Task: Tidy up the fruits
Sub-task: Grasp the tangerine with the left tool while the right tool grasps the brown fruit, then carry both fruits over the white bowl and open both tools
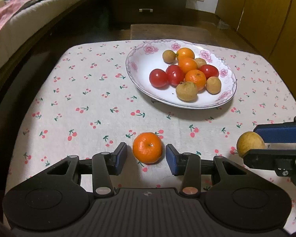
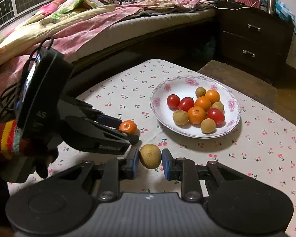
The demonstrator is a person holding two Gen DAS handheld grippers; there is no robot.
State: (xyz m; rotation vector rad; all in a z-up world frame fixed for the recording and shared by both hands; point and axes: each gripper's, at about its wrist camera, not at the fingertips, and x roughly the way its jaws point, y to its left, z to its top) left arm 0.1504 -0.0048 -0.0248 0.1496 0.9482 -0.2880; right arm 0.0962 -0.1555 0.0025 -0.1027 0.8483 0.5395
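Note:
A small orange (image 1: 147,147) lies on the cherry-print cloth between the open fingers of my left gripper (image 1: 146,156), with gaps on both sides. It also shows in the right wrist view (image 2: 128,127). A yellow-brown fruit (image 2: 150,156) lies between the fingers of my right gripper (image 2: 150,163), which is open with narrow gaps around it. That fruit (image 1: 250,143) and the right gripper (image 1: 266,144) show at the right in the left wrist view. A white flowered plate (image 1: 140,63) (image 2: 161,96) holds several oranges, red tomatoes and brown fruits.
The table is small, with cloth edges close on the left (image 1: 39,90) and far side. A bed (image 2: 88,23) stands to the left and a dark drawer chest (image 2: 252,39) behind. A wooden stool (image 1: 167,31) sits just past the plate.

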